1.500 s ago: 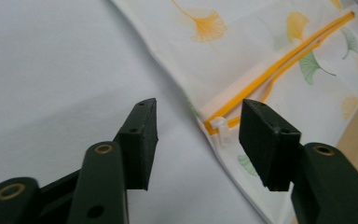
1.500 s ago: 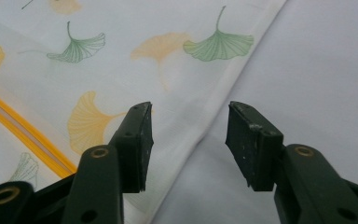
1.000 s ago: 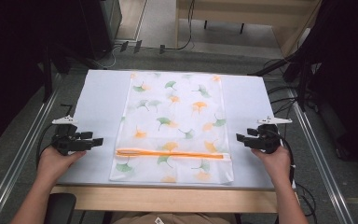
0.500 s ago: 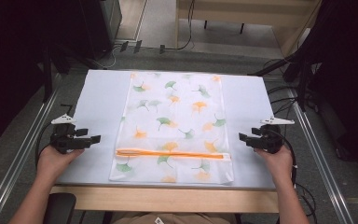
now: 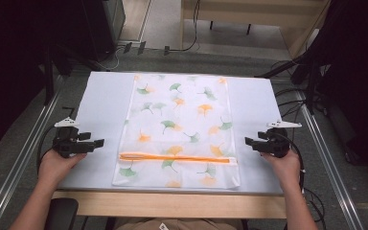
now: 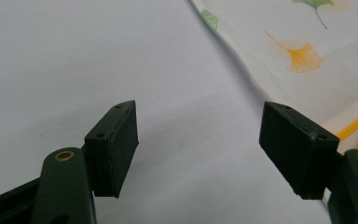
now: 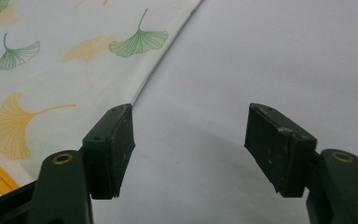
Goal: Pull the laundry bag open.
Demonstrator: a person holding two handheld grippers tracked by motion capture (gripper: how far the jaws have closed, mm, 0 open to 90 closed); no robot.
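On the left, the left gripper (image 5: pixel 96 143) sits on the table (image 5: pixel 100 105), just beside the near left edge of the cloth bag (image 5: pixel 179 124). Its fingers (image 6: pixel 114 147) are wide open and hold nothing; bare table lies between them. The left hand (image 5: pixel 57 163) rests low and level, and the gripper points sideways at the bag.

In the middle, the bag lies flat on the table. It is white with green and orange leaves. An orange zipper (image 5: pixel 177 157) runs across its near part.

On the right, the right gripper (image 5: pixel 249 142) lies the same way, pointing in at the bag's near right edge. Its fingers (image 7: pixel 109 149) are wide open too, with nothing in them. The right hand (image 5: pixel 280 160) is low and level.

What could go wrong? The bag is thin and flat, so the fingers may slide over its edge and close on nothing. One side may be picked up and not the other, and then the bag would twist or bunch up.
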